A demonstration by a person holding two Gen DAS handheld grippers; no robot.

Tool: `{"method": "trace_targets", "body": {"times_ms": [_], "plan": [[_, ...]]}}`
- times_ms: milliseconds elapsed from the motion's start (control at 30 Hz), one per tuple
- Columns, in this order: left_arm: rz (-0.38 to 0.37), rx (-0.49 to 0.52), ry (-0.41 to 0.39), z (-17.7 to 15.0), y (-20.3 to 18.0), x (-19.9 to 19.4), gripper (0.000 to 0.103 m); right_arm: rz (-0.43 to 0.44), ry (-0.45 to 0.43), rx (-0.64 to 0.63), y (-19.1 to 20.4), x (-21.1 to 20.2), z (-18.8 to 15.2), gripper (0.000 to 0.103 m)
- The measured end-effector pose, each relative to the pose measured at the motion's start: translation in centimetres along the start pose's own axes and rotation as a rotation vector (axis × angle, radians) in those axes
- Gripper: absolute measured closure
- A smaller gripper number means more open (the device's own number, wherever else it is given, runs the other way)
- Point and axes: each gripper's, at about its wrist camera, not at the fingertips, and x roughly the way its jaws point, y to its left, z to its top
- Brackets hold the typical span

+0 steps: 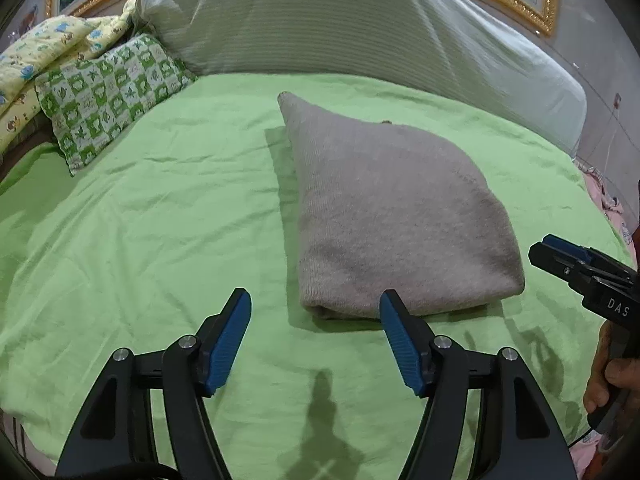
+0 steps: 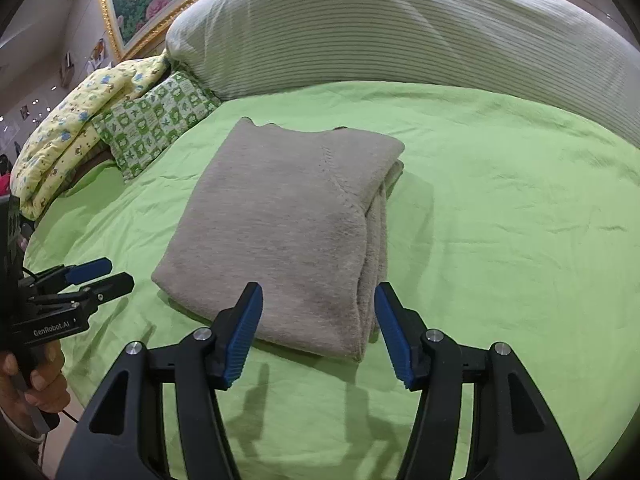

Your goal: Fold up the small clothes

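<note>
A grey knit garment [image 1: 384, 216] lies folded into a thick pad on the green bed sheet [image 1: 140, 220]. In the right wrist view the garment [image 2: 288, 224] shows stacked layers along its right edge. My left gripper [image 1: 315, 304] is open and empty, just short of the garment's near edge, with its right finger at the fold. My right gripper [image 2: 319, 300] is open and empty, its jaws wide in front of the garment's near right corner. Each gripper also shows in the other's view: the right one [image 1: 560, 256] and the left one [image 2: 100, 274].
A large white striped pillow [image 1: 340, 20] lies across the back of the bed. A green patterned pillow [image 1: 108, 92] and a yellow printed quilt [image 1: 36, 56] sit at the back left. A gold-framed picture [image 2: 136, 4] hangs behind. The bed's edge runs along the right [image 1: 600, 200].
</note>
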Motion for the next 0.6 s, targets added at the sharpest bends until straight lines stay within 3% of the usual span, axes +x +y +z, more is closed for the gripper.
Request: {"method": "trace_targets", "body": {"times_ms": [400,467,600], "plan": [[0.040,0.001,-0.045,0.0,-0.9,-0.9,0.026,0.016,-0.028,-0.004,0.8,-0.8,-0.5,0.039],[0.044,-0.003,-0.055,0.0,-1.0,-1.2,0.024,0.024,-0.039,-0.007,1.0,-1.0,-0.6,0.028],[0.049,0.007,-0.079,-0.1,-1.3,-1.8,0.021,0.043,-0.070,-0.016,1.1,-1.8,-0.6,0.021]]}}
